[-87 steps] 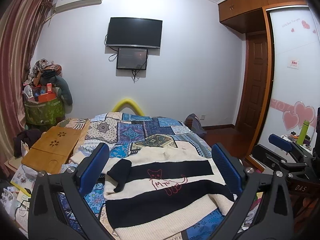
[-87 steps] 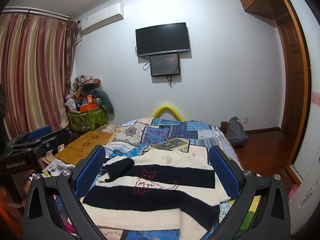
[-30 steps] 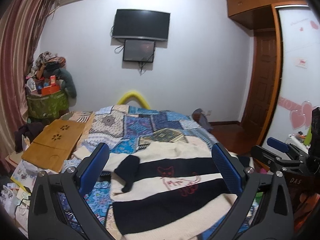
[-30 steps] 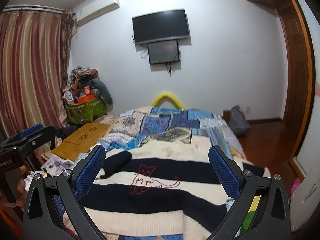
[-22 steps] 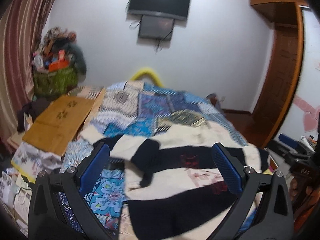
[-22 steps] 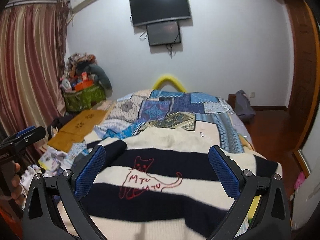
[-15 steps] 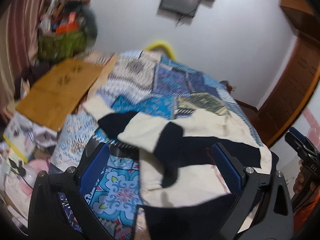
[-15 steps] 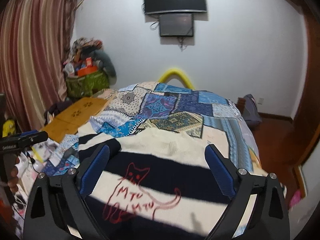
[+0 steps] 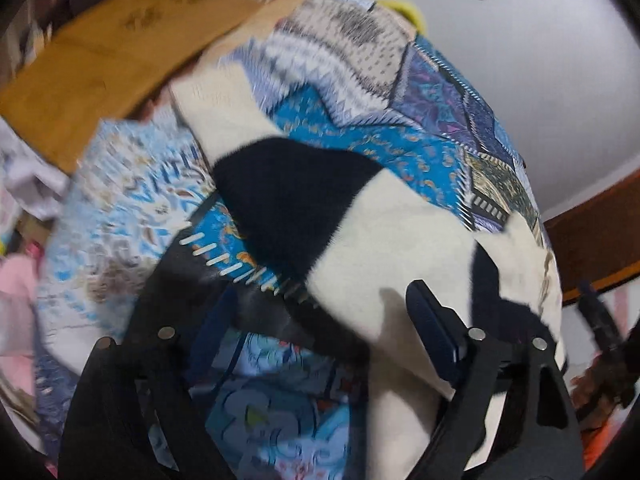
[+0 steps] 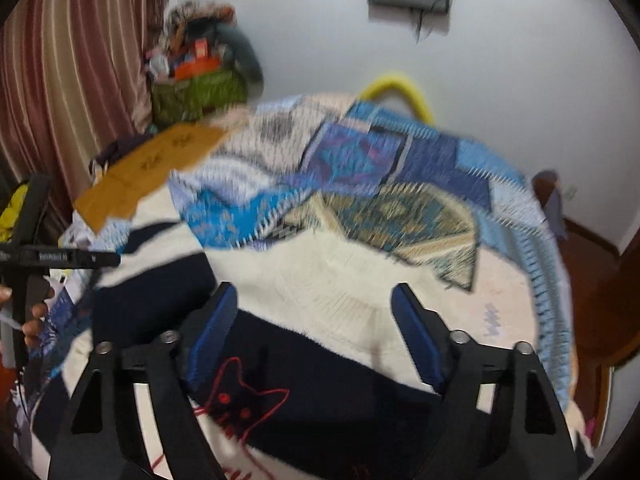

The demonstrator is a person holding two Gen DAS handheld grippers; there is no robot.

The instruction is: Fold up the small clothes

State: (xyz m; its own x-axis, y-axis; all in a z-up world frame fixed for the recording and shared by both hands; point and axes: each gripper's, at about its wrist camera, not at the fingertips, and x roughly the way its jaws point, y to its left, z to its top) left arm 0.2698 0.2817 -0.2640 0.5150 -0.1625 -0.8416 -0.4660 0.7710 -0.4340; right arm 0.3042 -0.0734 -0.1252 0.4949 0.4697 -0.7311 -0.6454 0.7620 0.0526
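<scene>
Bed point(image 10: 532, 208), patchwork quilt point(image 10: 360, 160), striped sweater point(image 10: 320, 280) on top

One striped sweater point(image 10: 344, 280), one patchwork quilt point(image 10: 360, 160), two claws point(image 10: 312, 312), one wooden board point(image 10: 148, 172)

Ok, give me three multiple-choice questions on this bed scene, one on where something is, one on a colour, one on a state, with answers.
1. Where does the sweater lie?
A. on the quilt
B. on the floor
C. on a chair

2. What colour is the cat drawing on the sweater?
A. green
B. red
C. yellow

3. How do the right claw jaws stand?
A. clamped on the collar
B. fully shut, empty
C. apart above the sweater

Answers: 1 A, quilt shows around the sweater. 2 B, red outline on the dark stripe. 3 C, a clear gap shows between the pads, which have just been closing with nothing pinched.
</scene>
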